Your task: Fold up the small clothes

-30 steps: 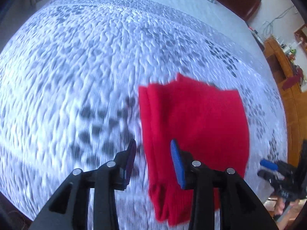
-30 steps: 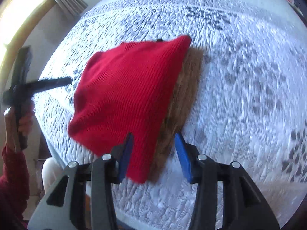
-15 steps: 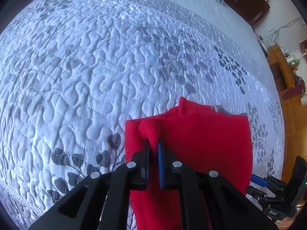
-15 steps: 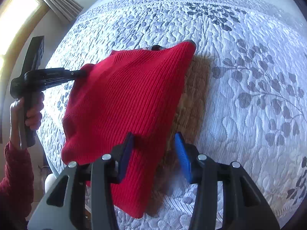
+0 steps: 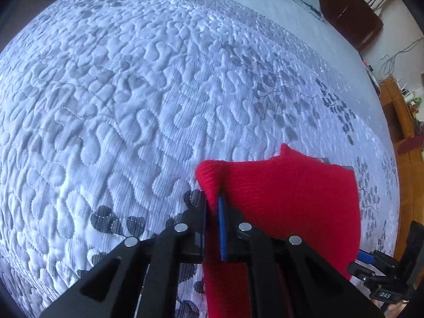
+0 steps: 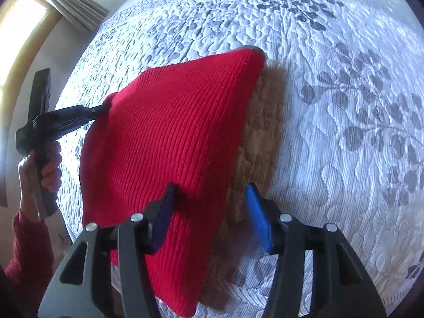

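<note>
A red knitted garment point(image 5: 286, 201) lies partly lifted over the quilted bedspread point(image 5: 132, 106). My left gripper point(image 5: 212, 206) is shut on the garment's near left corner and holds it up. In the right wrist view the red garment point(image 6: 172, 137) hangs tilted above the bed and casts a brownish shadow. My right gripper point(image 6: 212, 212) is open, its jaws either side of the garment's lower right edge, not closed on it. The left gripper point(image 6: 87, 114) shows there pinching the garment's left corner, held by a hand in a red sleeve.
The grey leaf-patterned bedspread point(image 6: 344, 106) fills both views. A dark headboard point(image 5: 349, 13) and pillow stand at the far end. Wooden furniture point(image 5: 408, 143) is beside the bed on the right. A window with curtains point(image 6: 66, 0) is at the left.
My left gripper shut on the garment's corner and has lifted it. The garment has risen off the bed. My right gripper stays open by the lower edge.
</note>
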A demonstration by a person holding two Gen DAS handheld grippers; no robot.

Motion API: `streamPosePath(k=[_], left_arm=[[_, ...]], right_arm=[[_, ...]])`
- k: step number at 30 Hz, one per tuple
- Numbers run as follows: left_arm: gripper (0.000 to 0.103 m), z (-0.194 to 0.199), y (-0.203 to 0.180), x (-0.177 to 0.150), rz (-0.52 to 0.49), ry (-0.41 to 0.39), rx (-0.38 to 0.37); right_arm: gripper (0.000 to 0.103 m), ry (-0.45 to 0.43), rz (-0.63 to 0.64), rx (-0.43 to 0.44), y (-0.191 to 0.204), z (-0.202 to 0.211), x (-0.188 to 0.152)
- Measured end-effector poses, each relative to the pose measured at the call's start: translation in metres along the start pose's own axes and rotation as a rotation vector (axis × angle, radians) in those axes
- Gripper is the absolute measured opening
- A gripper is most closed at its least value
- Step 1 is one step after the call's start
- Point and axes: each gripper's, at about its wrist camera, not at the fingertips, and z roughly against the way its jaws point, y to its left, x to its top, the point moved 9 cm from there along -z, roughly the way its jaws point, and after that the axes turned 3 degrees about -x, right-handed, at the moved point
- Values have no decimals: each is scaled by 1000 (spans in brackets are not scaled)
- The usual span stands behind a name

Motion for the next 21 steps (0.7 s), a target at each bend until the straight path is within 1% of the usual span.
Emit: streamPosePath(k=[3,5,7,8,9,11,14,15,18,21], left_arm=[[12,23,-5,-14,8,14,-27],[14,39,-9,-35,-13,31,-41],[14,52,-13,-64,-49,54,-40],[14,59,-16,-84,-65,71,-41],[14,61,-18,-95,-72,80,-41],[14,67,-26,-128,-100,111,-51],[17,69,-32,-157,-120,132,-39],[18,65,-34,-167,-130,154,-30],[18,55,-34,-180,-110,186,-38],[19,47,-35,-179,-91,191,-46]], right_arm=[[53,-11,32,-29,2,16,-11],[54,-13,56,-32,6,26,-23],[54,-1,86,-22,14,34,-44],[54,8,95,-12,18,36,-55],[54,15,97,-2,20,36,-65],[54,25,90,10,23,36,-80],[54,32,63,22,23,32,-101],[54,35,55,30,23,31,-105],[54,36,45,31,26,30,-114],[54,41,56,25,31,31,-117]])
